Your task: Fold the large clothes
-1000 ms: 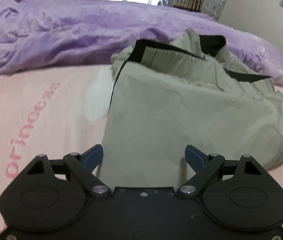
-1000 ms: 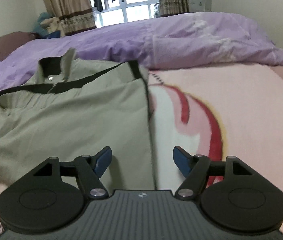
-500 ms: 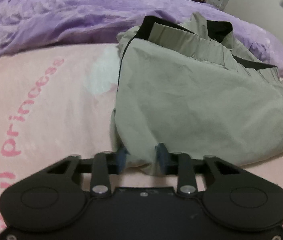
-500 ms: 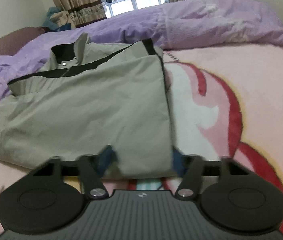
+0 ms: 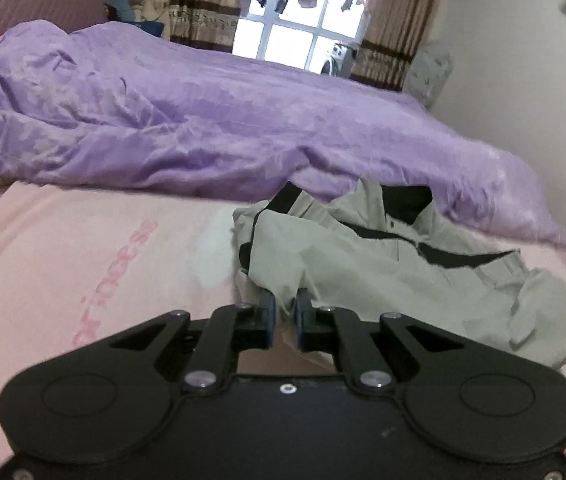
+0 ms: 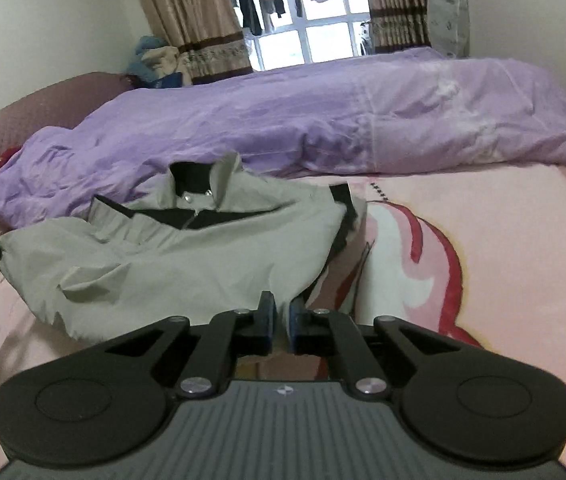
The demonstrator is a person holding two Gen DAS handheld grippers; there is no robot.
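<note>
Left wrist view: left gripper fingers were clenched on the near hem of the jacket. From the fingers the cloth ran ahead and off to the right, collar farthest away, against the purple quilt. The pinched hem hung clear of the pink bed sheet.

Right wrist view: right gripper fingers were clenched on the same hem at the opposite corner. Here the jacket spread ahead and to the left; the collar was again the far end.

Judgement: long axis ran hem to collar, straight away from both sets of fingers, hem stretched crosswise between them. Neither hand was nearer. The fold would likely carry the hem forward toward the collar, both hands level.
</note>
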